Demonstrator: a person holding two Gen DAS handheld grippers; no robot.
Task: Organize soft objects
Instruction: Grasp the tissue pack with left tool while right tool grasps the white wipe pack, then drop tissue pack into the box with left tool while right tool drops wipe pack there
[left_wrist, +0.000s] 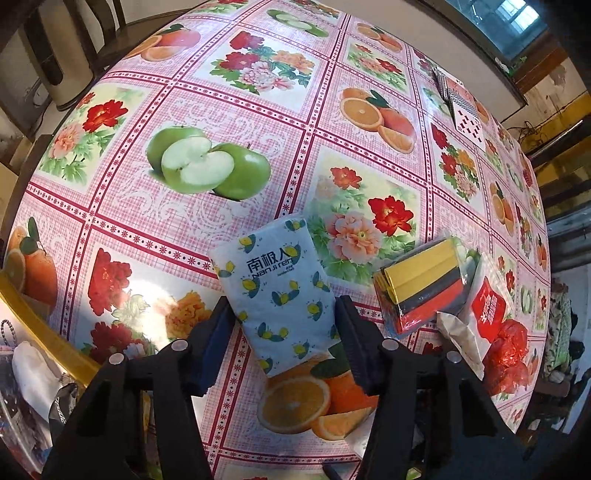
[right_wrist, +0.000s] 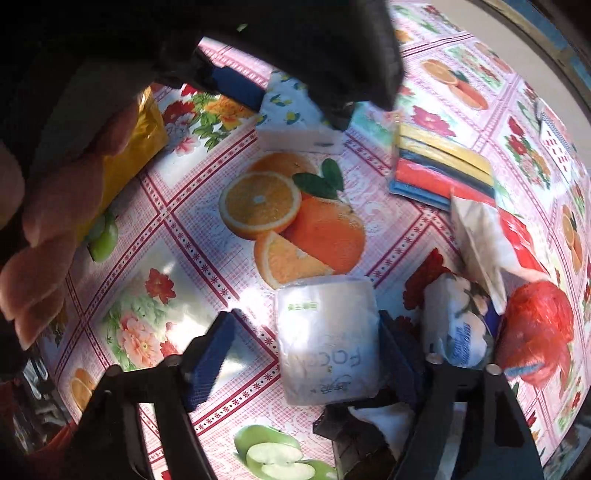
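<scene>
Left wrist view shows the left gripper (left_wrist: 280, 325) spread wide astride the tissue pack (left_wrist: 275, 291), which lies flat on the tablecloth (left_wrist: 192, 96) between its pads (left_wrist: 218, 325), probably light, squashy and slippery-wrapped, best pinched across its long sides, with the cloth bundle (left_wrist: 424, 286) farther right.

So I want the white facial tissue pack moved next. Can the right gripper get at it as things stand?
Probably yes. The right gripper is open with the white tissue pack lying between its fingers on the tablecloth, nothing covering it; the flowered pack sits close outside.
</scene>
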